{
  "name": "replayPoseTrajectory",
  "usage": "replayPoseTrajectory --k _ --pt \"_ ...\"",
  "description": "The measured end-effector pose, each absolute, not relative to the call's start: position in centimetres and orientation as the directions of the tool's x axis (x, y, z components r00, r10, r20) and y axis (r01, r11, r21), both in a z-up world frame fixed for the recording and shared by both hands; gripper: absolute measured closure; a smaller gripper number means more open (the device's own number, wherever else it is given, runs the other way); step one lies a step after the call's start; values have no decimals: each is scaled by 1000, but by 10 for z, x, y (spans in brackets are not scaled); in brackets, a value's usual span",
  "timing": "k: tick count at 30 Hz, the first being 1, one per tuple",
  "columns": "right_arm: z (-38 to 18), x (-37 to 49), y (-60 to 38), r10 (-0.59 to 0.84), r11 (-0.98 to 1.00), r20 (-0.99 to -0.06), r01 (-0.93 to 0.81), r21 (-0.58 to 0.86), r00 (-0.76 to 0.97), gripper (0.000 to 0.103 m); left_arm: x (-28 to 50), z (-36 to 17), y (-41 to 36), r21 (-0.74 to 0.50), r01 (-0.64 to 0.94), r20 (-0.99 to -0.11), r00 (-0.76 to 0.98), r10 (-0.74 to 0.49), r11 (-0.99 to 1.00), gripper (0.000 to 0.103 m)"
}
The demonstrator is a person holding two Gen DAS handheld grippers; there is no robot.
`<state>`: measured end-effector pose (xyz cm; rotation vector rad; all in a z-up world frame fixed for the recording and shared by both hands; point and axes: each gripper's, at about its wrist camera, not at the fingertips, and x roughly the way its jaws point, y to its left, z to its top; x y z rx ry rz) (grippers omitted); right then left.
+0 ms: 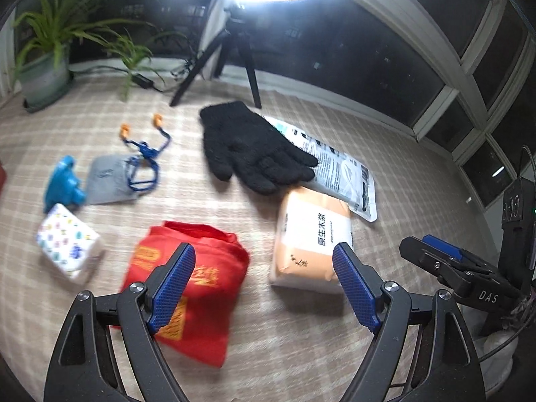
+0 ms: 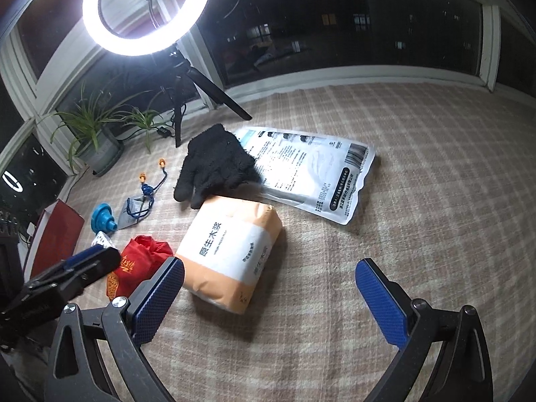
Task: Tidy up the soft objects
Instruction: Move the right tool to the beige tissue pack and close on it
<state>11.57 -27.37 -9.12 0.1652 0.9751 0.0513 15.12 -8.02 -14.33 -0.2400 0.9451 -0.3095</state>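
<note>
— Left tongs (image 1: 264,284)?
— Spread wide, blue pads empty, hovering above the checked cloth (image 1: 268,351) on the bench. One pad over the red fabric bag (image 1: 194,281), the other by the near corner of the orange tissue pack (image 1: 310,244). Touching either: cannot tell.
— Right tongs (image 2: 269,296)?
— Also wide apart, nothing gripped. Left pad just beside the tissue pack's near end, right pad over bare cloth.
— Soft things, where?
— Tissue pack in the middle, lying flat. Black glove (image 1: 249,147) behind it, fingers reaching the pack's far edge and partly overlapping the white mask packet (image 1: 338,167). Red bag left of the tissue pack, crumpled. Further left, a small patterned tissue packet (image 1: 68,243), a blue rubbery piece (image 1: 63,184), a grey pouch (image 1: 107,179) with corded orange earplugs (image 1: 144,144) lying partly on it.
— Anything else around?
— Ring light (image 2: 147,10) on a black tripod (image 2: 191,97) at the back, glaring. Potted plant (image 1: 47,57) in the far left corner by the dark windows (image 2: 335,26). Red box (image 2: 55,238) at the left edge in the right wrist view. Left view somewhat blurred.
</note>
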Motion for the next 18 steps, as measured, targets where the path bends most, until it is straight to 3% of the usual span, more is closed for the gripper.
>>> replayPoseTrajectory --k 14,16,18 --pt "-130 159 -294 300 931 -843 56 361 446 24 180 -174 -99 -408 193 -762 467 -449 893 21" --pt "-136 165 -296 330 917 -842 67 394 426 25 182 -176 -101 -420 206 -758 456 -466 884 22" --pt "-141 169 -297 354 905 -840 75 419 411 27 184 -177 -104 -423 229 -757 442 -481 877 30"
